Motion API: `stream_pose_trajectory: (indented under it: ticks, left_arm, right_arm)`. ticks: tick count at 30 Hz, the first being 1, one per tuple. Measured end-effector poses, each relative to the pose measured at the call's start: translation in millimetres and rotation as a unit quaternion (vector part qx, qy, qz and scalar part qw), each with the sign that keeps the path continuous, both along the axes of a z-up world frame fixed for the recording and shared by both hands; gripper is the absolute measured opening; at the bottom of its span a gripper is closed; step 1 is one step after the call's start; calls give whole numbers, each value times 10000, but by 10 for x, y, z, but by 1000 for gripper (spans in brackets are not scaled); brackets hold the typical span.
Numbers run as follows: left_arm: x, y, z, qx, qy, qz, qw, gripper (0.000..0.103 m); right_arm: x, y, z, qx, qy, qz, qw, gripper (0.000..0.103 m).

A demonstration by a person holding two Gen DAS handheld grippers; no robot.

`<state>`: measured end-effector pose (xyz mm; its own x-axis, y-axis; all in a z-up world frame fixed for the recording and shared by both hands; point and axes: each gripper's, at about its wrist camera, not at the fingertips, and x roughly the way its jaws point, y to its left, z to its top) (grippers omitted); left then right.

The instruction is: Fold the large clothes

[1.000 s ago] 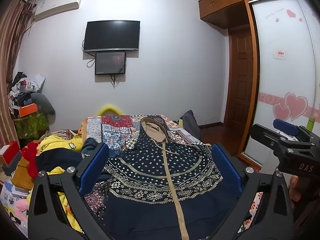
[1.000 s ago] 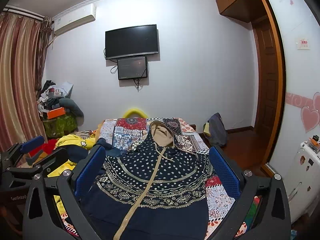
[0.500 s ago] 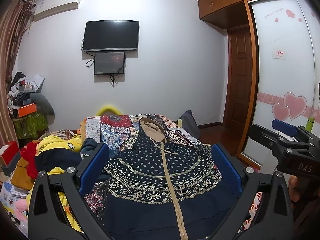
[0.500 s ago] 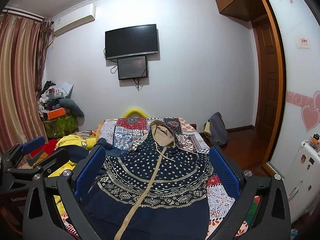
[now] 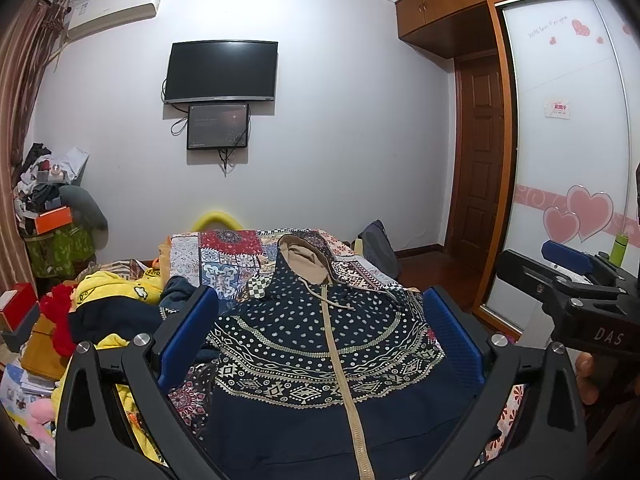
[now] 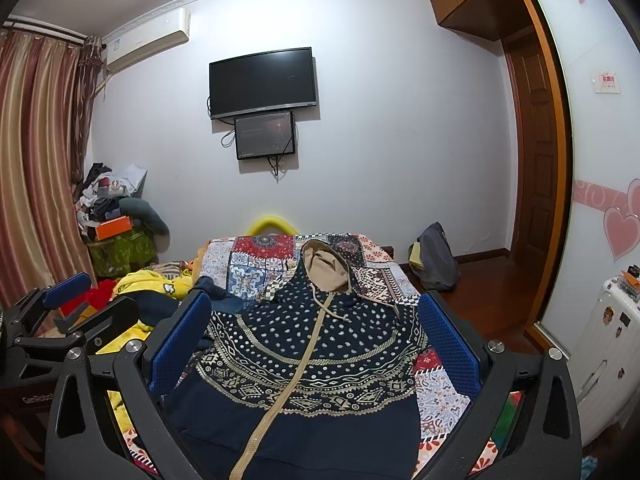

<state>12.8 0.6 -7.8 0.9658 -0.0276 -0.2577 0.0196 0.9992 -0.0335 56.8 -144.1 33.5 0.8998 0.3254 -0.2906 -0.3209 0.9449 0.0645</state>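
Note:
A dark blue hooded garment [image 5: 320,344] with white dots, patterned bands and a tan zip lies flat, front up, on the patchwork bedspread [image 5: 232,252], its tan-lined hood [image 5: 304,258] toward the far wall. My left gripper [image 5: 320,332] hovers open above the garment's lower half, nothing between its blue pads. My right gripper [image 6: 316,332] is open too, above the same garment [image 6: 304,344] and hood [image 6: 326,270]. Each gripper shows in the other's view: the right one [image 5: 572,276] at the right edge, the left one [image 6: 68,304] at the left edge.
A pile of yellow, red and dark clothes [image 5: 100,308] lies left of the garment. A cluttered stand [image 5: 52,224] is by the curtain. A dark backpack [image 6: 436,258] leans past the bed's far right corner, and a white suitcase [image 6: 608,344] stands by the wardrobe door.

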Motion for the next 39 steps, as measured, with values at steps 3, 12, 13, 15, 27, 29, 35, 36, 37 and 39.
stream_pose_trajectory:
  ticks: [3,12,13,15,27,29,35,36,37,39]
  left_arm:
    - [6,-10,0,-7,6,-7,10000,103]
    - [2,-2,-3,-36,18,-3,10000,103]
    - [6,0,-3,-44,25,-6,10000,103]
    - [6,8,2,-53,29,-3,10000,103]
    - [75,69,-21,-88,54,36,9999,103]
    - [123,113,-28,-84,48,58,9999,103]
    - [462,480,-22,-335,144,176,9992,103]
    - [553,594,-24,-368,198,265,9988,103]
    - [643,699,-32,-393,241,370,9982,103]
    - [783,896,-57,-447,312,551,9970,103]
  right_arm:
    - [-1,1,2,-2,0,0,10000,103]
    - [3,-1,-4,-5,20,5,10000,103]
    - [3,-1,-5,-1,22,4,10000,103]
    - [6,0,-8,2,27,6,10000,103]
    - [72,20,-48,2,106,4,9999,103]
    - [119,23,-39,24,116,9,9999,103]
    - [395,42,-22,144,173,55,9997,103]
    - [451,46,-27,141,172,40,9997,103]
    - [509,55,-29,115,155,26,9998,103]
    - [664,82,-39,27,110,-113,9999,103]
